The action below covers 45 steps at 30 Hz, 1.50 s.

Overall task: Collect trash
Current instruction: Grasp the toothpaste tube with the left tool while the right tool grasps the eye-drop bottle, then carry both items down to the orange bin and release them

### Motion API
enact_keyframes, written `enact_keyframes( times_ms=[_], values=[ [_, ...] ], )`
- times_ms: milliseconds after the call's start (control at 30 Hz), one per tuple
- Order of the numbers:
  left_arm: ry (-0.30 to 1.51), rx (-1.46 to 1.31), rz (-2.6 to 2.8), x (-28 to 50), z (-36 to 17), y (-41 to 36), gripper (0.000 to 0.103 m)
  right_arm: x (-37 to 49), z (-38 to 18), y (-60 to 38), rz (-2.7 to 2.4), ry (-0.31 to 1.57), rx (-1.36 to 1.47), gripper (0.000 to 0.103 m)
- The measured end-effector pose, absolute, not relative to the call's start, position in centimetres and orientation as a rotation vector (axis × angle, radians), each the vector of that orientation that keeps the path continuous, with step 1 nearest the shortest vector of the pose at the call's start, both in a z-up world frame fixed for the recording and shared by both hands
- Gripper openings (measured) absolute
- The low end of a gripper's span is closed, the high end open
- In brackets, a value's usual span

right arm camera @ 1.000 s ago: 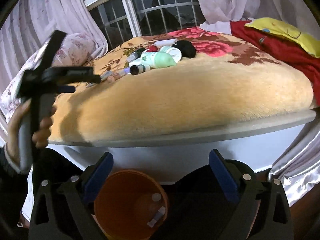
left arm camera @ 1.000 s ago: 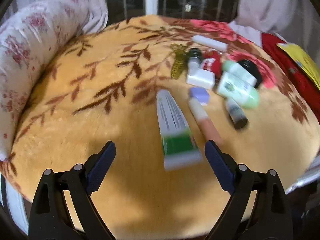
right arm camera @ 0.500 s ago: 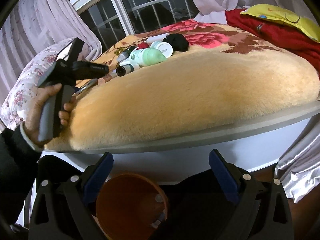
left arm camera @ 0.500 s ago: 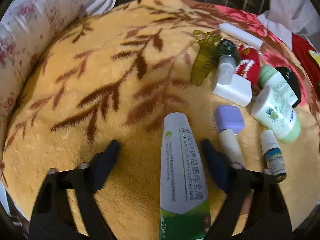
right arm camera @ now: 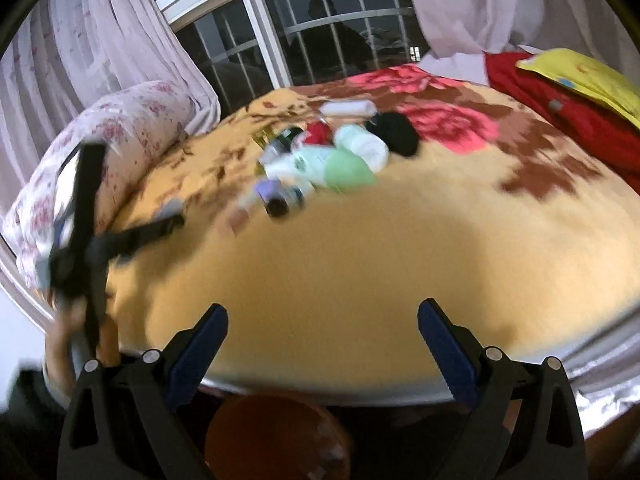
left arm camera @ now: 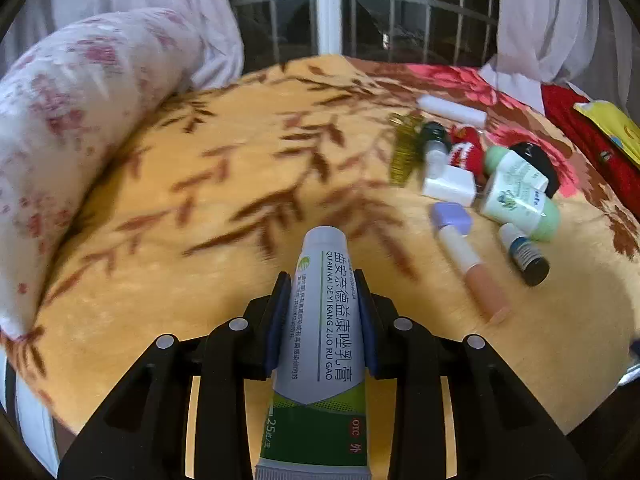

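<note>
Below the bed edge, orange bin (right arm camera: 276,436) holds blurred scraps.

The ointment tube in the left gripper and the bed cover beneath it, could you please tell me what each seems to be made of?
The ointment tube, clamped in the left gripper, looks like soft plastic or laminate with a smooth, slightly glossy printed skin and a flat crimped end; metal cannot be ruled out. The bed cover appears to be plush fleece: matte and fuzzy, with a printed leaf pattern.

Floral bolster pillow (left arm camera: 80,128) along bed's (left arm camera: 200,264) left edge; barred window (left arm camera: 360,12) behind; white curtains (right arm camera: 100,40); red cloth (right arm camera: 560,112) far right.
</note>
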State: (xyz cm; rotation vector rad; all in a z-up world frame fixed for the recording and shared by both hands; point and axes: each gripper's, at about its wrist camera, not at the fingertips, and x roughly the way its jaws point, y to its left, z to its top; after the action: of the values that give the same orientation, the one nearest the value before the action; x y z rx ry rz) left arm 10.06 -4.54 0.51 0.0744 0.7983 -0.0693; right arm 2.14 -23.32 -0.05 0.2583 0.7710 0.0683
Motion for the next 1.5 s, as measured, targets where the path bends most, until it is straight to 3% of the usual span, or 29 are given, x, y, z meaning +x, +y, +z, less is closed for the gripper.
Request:
enact_keyframes(
  times_ms=[167, 400, 567, 667, 767, 1100, 1500],
  values=[
    [0.786, 0.030, -0.038, 9.6, 0.3, -1.9, 0.031, 9.1, 0.5, -21.8, 0.047, 0.808, 0.306, 0.086],
    [0.785, -0.043, -0.061, 10.0, -0.6, 0.5, 0.031, 14.2, -1.7, -20.4, -0.088, 0.880, 0.247, 0.065],
    [0.775, -0.046, -0.074, 10.1, -0.9, 0.6, 0.031, 16.3, -3.5, -19.1, -0.161, 0.924, 0.154, 0.059],
    [0.766, -0.047, -0.074, 10.1, -1.0, 0.6, 0.031, 16.7, -3.8, -18.5, -0.167, 0.918, 0.108, 0.047],
    [0.755, -0.034, -0.068, 10.1, -1.2, 0.4, 0.031, 15.8, -3.6, -19.4, -0.169, 0.881, 0.151, 0.023],
    [0.746, -0.055, -0.069, 8.8, -0.3, 0.4, 0.031, 10.6, -2.2, -21.0, -0.059, 0.787, 0.247, 0.023],
    [0.694, -0.016, -0.212, -1.1, 3.7, -1.0, 0.031, -3.3, 1.9, -19.4, 0.146, 0.697, 0.177, 0.023]
  ],
)
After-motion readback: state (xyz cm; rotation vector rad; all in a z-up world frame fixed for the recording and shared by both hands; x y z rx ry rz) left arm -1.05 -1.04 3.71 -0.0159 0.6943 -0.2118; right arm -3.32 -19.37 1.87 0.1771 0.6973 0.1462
